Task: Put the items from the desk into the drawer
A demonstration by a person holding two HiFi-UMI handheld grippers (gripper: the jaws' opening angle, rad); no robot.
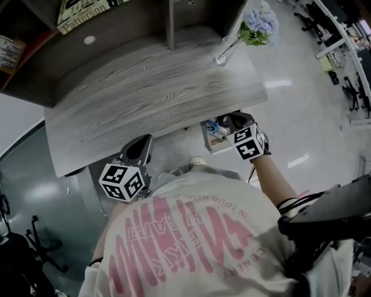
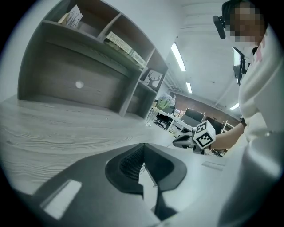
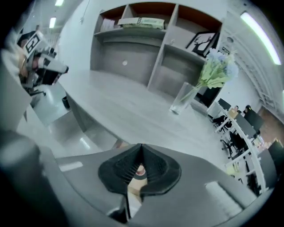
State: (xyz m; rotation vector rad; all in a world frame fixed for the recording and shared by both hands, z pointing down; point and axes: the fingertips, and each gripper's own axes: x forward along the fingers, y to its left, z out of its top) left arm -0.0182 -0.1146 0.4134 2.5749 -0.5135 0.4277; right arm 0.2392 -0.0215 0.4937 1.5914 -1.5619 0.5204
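Observation:
The open drawer (image 1: 208, 142) sticks out under the front edge of the grey wooden desk (image 1: 145, 98), with several small items (image 1: 217, 127) inside it. My right gripper (image 1: 233, 120) hangs just above the drawer, its jaws shut with nothing between them (image 3: 141, 145); a small round item in the drawer shows through the gap behind the tips. My left gripper (image 1: 142, 146) is at the desk's front edge, left of the drawer, shut and empty (image 2: 142, 145). On the desk top I see only a glass vase (image 1: 222, 55).
The vase holds pale blue flowers (image 1: 259, 23) near the desk's right end. A shelf unit (image 1: 168, 20) with books (image 1: 81, 14) stands along the back. Office chairs and desks (image 3: 239, 133) fill the room to the right. A glossy floor (image 1: 290, 104) lies beside the desk.

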